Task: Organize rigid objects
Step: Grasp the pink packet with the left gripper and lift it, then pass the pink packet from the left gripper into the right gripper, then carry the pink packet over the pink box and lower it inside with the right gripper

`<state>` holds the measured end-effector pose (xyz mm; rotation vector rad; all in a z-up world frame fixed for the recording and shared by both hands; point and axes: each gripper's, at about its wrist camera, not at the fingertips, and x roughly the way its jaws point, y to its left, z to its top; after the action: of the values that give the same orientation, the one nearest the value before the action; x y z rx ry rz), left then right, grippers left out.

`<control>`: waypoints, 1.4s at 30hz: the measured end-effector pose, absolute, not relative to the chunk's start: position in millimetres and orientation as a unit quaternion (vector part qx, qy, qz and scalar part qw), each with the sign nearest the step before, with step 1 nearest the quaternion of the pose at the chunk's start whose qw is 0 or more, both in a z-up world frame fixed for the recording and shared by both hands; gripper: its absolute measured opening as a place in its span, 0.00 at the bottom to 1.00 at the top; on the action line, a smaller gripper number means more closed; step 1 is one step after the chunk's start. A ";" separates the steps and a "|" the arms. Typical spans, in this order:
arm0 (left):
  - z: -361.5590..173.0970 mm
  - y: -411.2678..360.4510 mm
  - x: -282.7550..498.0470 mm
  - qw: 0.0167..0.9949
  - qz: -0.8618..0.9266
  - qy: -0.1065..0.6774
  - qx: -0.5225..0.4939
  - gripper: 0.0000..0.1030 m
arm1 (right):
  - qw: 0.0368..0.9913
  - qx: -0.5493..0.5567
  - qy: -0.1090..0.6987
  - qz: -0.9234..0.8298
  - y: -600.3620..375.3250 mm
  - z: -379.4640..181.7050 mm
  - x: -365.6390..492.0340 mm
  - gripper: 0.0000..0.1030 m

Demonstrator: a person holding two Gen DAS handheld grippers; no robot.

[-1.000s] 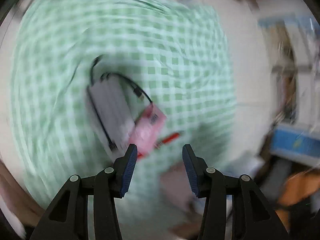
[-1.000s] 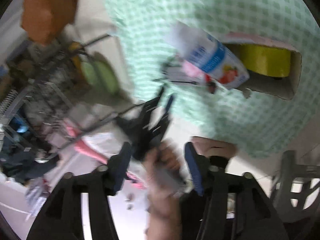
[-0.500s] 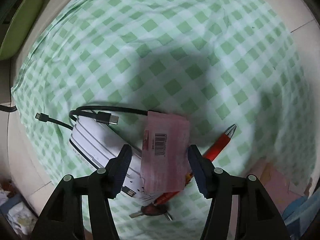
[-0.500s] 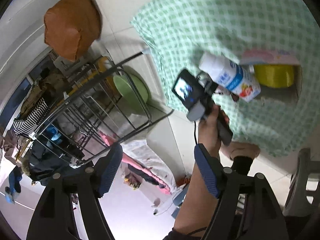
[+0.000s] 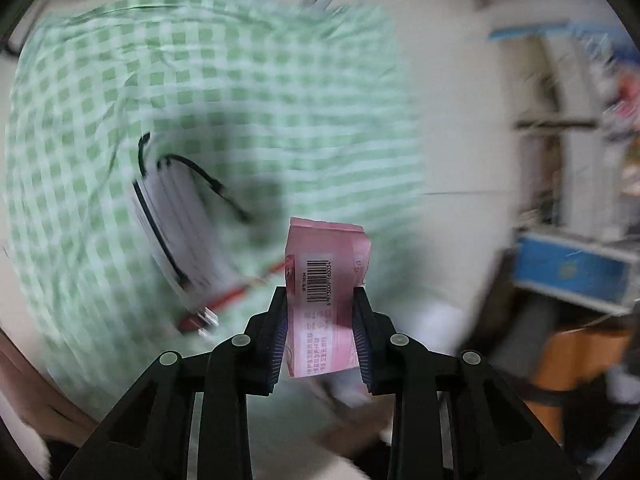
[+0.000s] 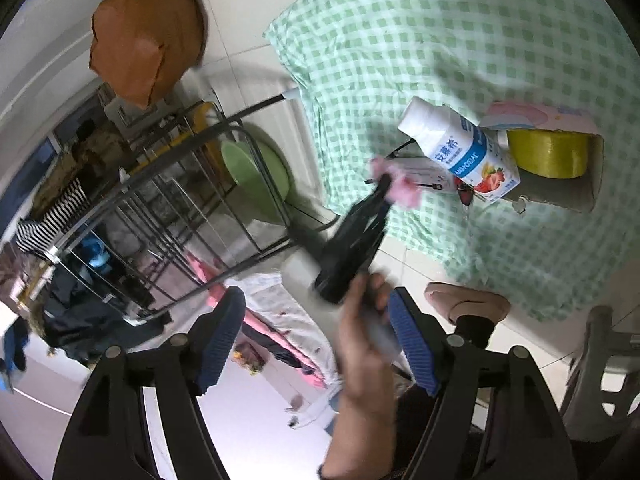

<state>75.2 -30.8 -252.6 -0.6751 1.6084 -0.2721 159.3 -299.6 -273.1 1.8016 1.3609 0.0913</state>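
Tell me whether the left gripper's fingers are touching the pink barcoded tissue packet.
Touching. The left wrist view shows the left gripper with both blue pads pressed against the sides of the pink barcoded tissue packet, no gap visible.

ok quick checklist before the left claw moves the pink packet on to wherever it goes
1. Grip on the pink packet: ok, the left claw is shut on it from both sides, barcode face toward the camera.
2. Packet clear of the checkered cloth: ok, it is lifted, seen also in the right wrist view.
3. Power bank and its cable left behind: ok, they lie on the cloth.
4. Red pen: ok, on the cloth.
5. Right claw: ok, open, holding nothing.
6. Room in the cardboard box: cannot tell, a yellow roll fills part, and the yogurt bottle leans at its opening.
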 end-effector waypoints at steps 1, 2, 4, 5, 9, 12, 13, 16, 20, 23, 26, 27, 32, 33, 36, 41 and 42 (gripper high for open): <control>-242.5 -27.8 69.9 0.629 -0.129 0.697 -0.319 0.27 | 0.428 0.716 0.550 0.038 -296.1 -274.3 159.6 0.73; -227.5 -25.3 61.1 0.618 -0.150 0.685 -0.356 0.27 | 0.427 0.711 0.557 0.039 -291.6 -275.9 159.7 0.73; -204.1 -18.0 47.1 0.604 -0.174 0.670 -0.395 0.27 | 0.418 0.704 0.572 0.050 -279.8 -281.5 159.6 0.73; -192.5 -19.1 40.0 0.601 -0.184 0.662 -0.407 0.27 | 0.415 0.702 0.576 0.056 -275.0 -283.1 159.5 0.73; -168.3 -16.9 15.6 0.586 -0.216 0.635 -0.455 0.27 | 0.423 0.681 0.591 0.092 -252.9 -278.2 162.7 0.68; -176.5 -10.3 -1.4 0.581 -0.226 0.624 -0.471 0.27 | 0.447 0.655 0.594 0.134 -237.2 -267.8 168.9 0.63; -182.9 -6.8 -2.3 0.576 -0.223 0.627 -0.475 0.27 | 0.461 0.639 0.598 0.144 -233.8 -264.3 171.7 0.62; -200.1 6.5 3.9 0.554 -0.222 0.645 -0.478 0.27 | 0.508 0.574 0.624 0.152 -226.6 -257.5 177.9 0.60; -191.8 3.8 19.5 0.555 -0.221 0.662 -0.453 0.27 | 0.544 0.503 0.653 0.157 -215.9 -257.5 185.3 0.51; -179.7 3.3 27.7 0.546 -0.226 0.663 -0.461 0.27 | 0.552 0.486 0.659 0.157 -213.1 -262.4 187.0 0.44; -178.1 2.3 29.8 0.546 -0.221 0.670 -0.451 0.27 | 0.547 0.489 0.661 0.155 -212.1 -267.9 188.4 0.40; -180.0 2.0 29.8 0.541 -0.221 0.672 -0.455 0.27 | 0.548 0.489 0.661 0.154 -211.4 -267.9 189.7 0.38; -181.9 2.8 27.4 0.531 -0.214 0.676 -0.464 0.27 | 0.561 0.472 0.663 0.155 -209.7 -263.5 193.7 0.26; -181.4 3.0 27.5 0.530 -0.213 0.676 -0.466 0.27 | 0.566 0.466 0.662 0.154 -208.9 -262.0 194.0 0.22; -182.3 5.0 27.9 0.522 -0.203 0.676 -0.479 0.28 | 0.573 0.465 0.658 0.149 -210.4 -260.8 193.4 0.20; -198.3 32.6 23.6 0.502 -0.129 0.676 -0.524 0.29 | 0.567 0.477 0.657 0.140 -216.3 -264.9 191.7 0.19; -202.3 41.4 22.3 0.502 -0.109 0.673 -0.533 0.30 | 0.563 0.483 0.656 0.138 -217.8 -266.2 191.1 0.19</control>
<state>22.3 41.4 -202.3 -1.2880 1.6255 -0.2633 191.1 -217.8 -266.2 1.1360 1.5442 0.3256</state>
